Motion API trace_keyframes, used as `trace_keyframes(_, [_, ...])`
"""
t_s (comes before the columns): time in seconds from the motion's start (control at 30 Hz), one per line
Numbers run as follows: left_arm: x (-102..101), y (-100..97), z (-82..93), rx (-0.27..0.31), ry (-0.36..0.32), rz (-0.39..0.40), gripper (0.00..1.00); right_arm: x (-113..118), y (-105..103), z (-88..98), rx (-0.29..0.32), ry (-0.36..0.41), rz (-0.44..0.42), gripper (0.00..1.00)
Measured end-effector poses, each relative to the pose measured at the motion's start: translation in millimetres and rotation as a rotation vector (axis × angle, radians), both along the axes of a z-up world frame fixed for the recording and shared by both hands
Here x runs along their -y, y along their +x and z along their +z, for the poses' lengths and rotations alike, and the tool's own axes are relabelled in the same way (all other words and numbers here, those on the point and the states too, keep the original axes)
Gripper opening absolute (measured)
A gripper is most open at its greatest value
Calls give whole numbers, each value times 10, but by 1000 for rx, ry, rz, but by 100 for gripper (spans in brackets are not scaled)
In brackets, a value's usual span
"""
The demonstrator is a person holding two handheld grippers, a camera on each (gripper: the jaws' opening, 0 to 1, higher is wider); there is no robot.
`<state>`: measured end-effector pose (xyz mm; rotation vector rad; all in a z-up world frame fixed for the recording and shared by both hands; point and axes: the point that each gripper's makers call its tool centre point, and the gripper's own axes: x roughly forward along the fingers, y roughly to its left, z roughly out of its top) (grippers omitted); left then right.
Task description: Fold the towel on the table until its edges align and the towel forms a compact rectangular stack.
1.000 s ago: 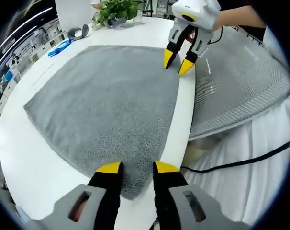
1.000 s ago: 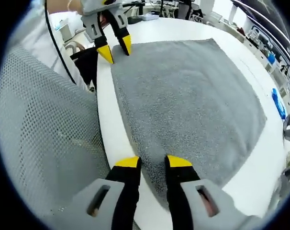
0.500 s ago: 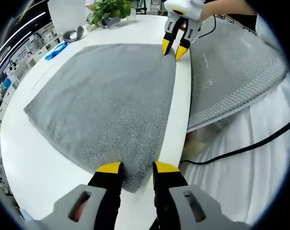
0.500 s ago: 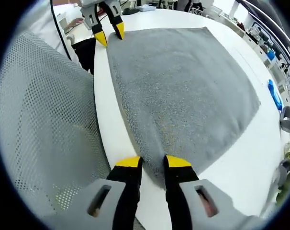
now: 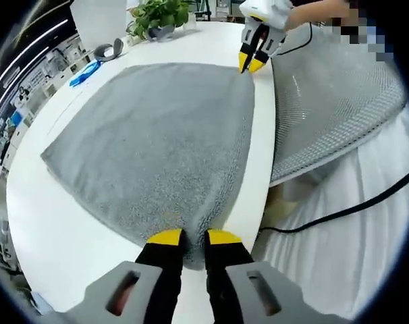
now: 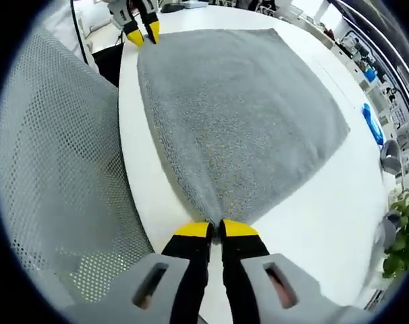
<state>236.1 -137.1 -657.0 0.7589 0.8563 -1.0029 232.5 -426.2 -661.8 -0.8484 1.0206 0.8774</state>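
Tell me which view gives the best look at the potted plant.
The left gripper view: the potted plant stands at the table's far end beyond the towel, leaves and pot both visible. The right gripper view catches only some leaves at its right edge, cut off by the rim.

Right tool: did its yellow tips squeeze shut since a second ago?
Yes. The right tool has closed its tips together, pinching the grey towel corner, near the white table edge.
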Motion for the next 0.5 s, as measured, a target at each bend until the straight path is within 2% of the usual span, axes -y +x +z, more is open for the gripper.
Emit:
trace_keyframes(0.07, [0, -11, 1, 27, 13, -7, 7, -21, -4, 7, -4, -17, -4, 1])
trace_keyframes(0.13, [-6, -31, 10, -2, -4, 33, 6, -13, -8, 33, -5, -19, -14, 0])
trace_keyframes(0.2, [-20, -31, 25, -25, -20, 56, 6, -16, -18, 71, -22, 25, -85, 0])
trace_keyframes(0.23, [-24, -30, 35, -33, -28, 71, 6, -16, -17, 79, -22, 31, -92, 0])
trace_keyframes(0.5, [-24, 1, 250, -30, -62, 117, 5, -12, 54, 374, 39, 76, -149, 0])
